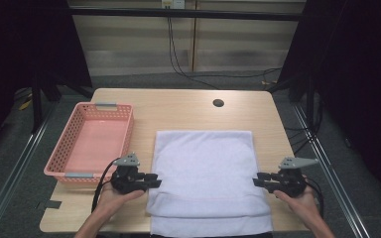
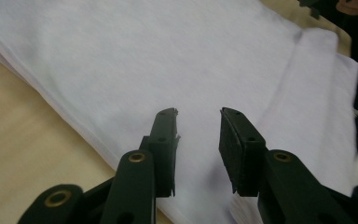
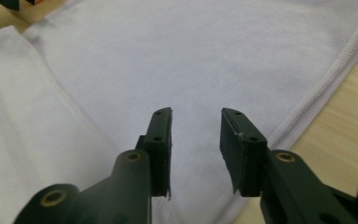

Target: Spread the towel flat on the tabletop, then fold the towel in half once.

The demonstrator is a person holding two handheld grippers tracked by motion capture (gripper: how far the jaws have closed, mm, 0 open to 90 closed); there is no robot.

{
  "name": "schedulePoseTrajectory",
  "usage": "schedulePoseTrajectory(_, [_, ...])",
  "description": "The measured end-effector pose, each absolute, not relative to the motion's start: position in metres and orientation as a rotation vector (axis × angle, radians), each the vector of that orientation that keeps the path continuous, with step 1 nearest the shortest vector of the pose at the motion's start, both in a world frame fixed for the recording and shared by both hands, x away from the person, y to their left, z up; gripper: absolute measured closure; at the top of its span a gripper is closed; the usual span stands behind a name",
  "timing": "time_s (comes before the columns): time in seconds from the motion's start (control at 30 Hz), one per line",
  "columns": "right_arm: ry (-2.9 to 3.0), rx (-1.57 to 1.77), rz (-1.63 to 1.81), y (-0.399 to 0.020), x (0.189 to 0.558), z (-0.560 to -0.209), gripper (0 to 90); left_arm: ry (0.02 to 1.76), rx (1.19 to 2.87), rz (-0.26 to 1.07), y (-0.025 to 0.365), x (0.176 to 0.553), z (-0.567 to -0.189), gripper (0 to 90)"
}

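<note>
A white towel (image 1: 206,173) lies folded on the wooden table (image 1: 178,106), its near part doubled over and hanging slightly past the front edge. My left gripper (image 1: 155,180) sits at the towel's left edge, pointing right, jaws apart with nothing between them. In the left gripper view the left gripper (image 2: 198,122) hovers over the towel (image 2: 168,60). My right gripper (image 1: 256,179) sits at the towel's right edge, pointing left, also open and empty. In the right gripper view the right gripper (image 3: 196,120) stands over the towel (image 3: 191,56) near its hemmed edge.
A pink perforated basket (image 1: 95,141) stands empty at the table's left side, just beyond my left gripper. A round cable hole (image 1: 218,103) is at the table's back. Dark curtains flank the table, and cables run on the floor behind.
</note>
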State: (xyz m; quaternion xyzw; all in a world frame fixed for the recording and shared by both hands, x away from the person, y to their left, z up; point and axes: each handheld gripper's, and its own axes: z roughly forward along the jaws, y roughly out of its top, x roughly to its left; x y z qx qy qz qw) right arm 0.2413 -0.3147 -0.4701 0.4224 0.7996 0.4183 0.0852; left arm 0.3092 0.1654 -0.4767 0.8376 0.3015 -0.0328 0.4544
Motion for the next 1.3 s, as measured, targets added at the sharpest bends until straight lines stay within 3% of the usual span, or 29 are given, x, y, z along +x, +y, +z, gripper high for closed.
schedulePoseTrajectory(0.17, [2.378,1.288,1.181,-0.306,0.28,-0.483,54.1,0.811,2.117,-0.05,0.149,0.334,-0.491,62.9])
schedulePoseTrajectory(0.33, [2.412,1.262,1.047,-0.3,0.292,-0.498,54.9,0.772,2.2,-0.007,0.137,0.33,-0.498,65.2])
schedulePoseTrajectory(0.4, [2.406,1.233,1.001,-0.297,0.285,-0.499,57.7,0.79,2.177,0.001,0.138,0.326,-0.5,69.4])
schedulePoseTrajectory(0.47, [2.426,1.224,0.99,-0.297,0.279,-0.497,66.6,0.764,2.2,-0.015,0.138,0.321,-0.499,73.3])
schedulePoseTrajectory(0.67, [2.462,1.213,1.024,-0.306,0.253,-0.496,80.0,0.686,2.243,-0.012,0.133,0.296,-0.497,74.6])
schedulePoseTrajectory(0.97, [2.469,1.271,1.033,-0.316,0.228,-0.495,82.0,0.695,2.227,-0.096,0.131,0.274,-0.497,75.3])
schedulePoseTrajectory(1.3, [2.53,1.273,1.006,-0.315,0.198,-0.49,81.5,0.638,2.27,-0.104,0.128,0.247,-0.494,73.9])
